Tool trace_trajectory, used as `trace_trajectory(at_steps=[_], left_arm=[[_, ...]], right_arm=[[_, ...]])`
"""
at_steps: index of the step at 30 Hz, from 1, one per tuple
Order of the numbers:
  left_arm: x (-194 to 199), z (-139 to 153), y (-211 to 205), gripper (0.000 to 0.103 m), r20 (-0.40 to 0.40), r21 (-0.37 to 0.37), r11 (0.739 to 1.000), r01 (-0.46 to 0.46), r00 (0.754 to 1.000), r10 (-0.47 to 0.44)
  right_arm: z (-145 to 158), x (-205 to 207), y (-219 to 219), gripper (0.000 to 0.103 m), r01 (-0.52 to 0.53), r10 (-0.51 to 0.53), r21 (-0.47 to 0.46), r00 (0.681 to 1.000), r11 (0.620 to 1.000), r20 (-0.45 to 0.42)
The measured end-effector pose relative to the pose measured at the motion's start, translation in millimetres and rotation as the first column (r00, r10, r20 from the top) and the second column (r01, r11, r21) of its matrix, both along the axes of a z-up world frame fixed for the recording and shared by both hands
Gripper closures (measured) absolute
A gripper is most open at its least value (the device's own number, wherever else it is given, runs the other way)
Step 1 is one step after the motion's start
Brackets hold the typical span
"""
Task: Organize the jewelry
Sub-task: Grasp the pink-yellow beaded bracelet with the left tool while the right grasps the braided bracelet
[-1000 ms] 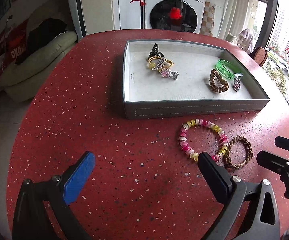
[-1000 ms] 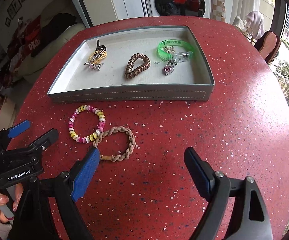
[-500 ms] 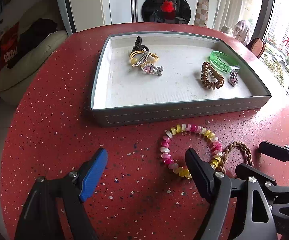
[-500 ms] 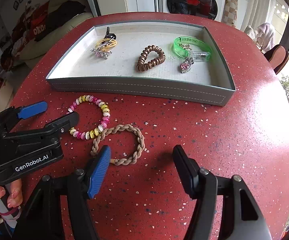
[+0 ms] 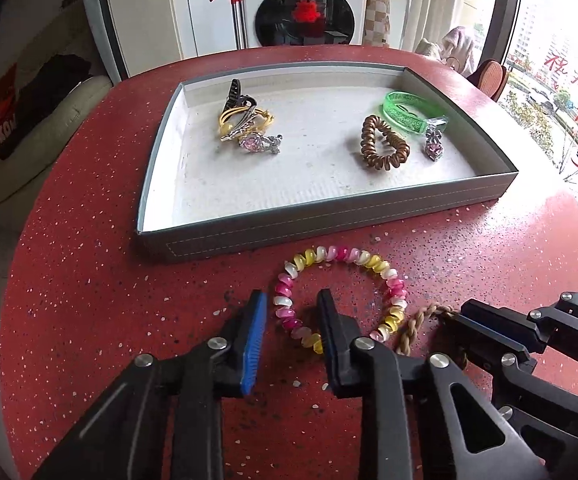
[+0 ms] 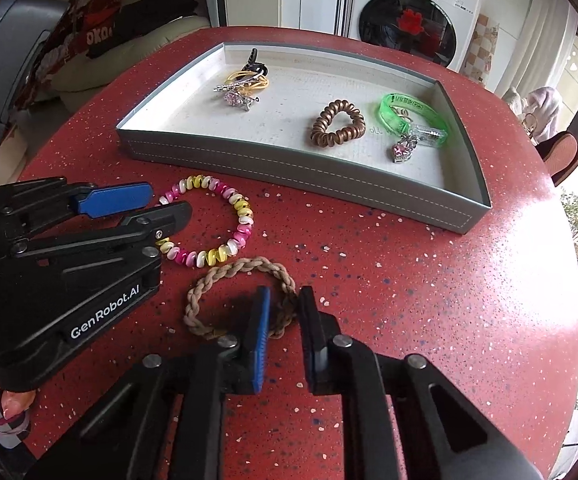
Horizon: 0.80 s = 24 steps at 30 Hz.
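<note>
Down on the red speckled surface point(image 5: 89, 280), both claws work side by side in front of the grey tray point(image 5: 329, 226). The left claw point(image 5: 291, 312) has just been closing and now straddles the near-left arc of the pink, yellow and white spiral bracelet point(image 5: 341, 256), its fingers either side of the coil. The right claw point(image 6: 283, 310) has just been closing too and is clamped on the braided tan bracelet point(image 6: 225, 270), just beside the spiral one. Inside the tray lie a brown spiral hair tie point(image 5: 383, 144), a green wristband point(image 5: 405, 110) and a yellow-and-silver cluster point(image 5: 245, 124).
</note>
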State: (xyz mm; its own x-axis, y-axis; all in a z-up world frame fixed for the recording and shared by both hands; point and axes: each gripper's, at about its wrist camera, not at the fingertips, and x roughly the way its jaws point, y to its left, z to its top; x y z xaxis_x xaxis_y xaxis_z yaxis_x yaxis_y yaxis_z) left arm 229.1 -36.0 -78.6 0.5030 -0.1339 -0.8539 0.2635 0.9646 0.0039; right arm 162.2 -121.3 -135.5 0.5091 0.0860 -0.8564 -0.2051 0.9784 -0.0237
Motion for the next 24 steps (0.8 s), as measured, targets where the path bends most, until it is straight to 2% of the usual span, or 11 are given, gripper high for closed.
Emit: trace_trajectory(at_steps=[1,12,24], left_arm=[[-1.2,0.4,-1.6,0.075,0.001,0.005,1.0,0.004,1.0,-0.004],[-10.6,5.6,6.2,0.076,-0.022,-0.087,0.996,0.021,0.999,-0.023],[-19.5,15.3,2.9,0.076,-0.002,-0.098,0.994,0.052,0.999,-0.053]], right_arm=[[0.2,-0.6,0.0,0.095,0.004,-0.004,-0.002,1.0,1.0,0.0],[14.6,-6.6,-20.8,0.096,0.058,-0.059,0.032,0.998,0.998,0.034],[23.8,-5.2,-31.8,0.096,0.078,-0.081,0.074,0.996,0.994,0.044]])
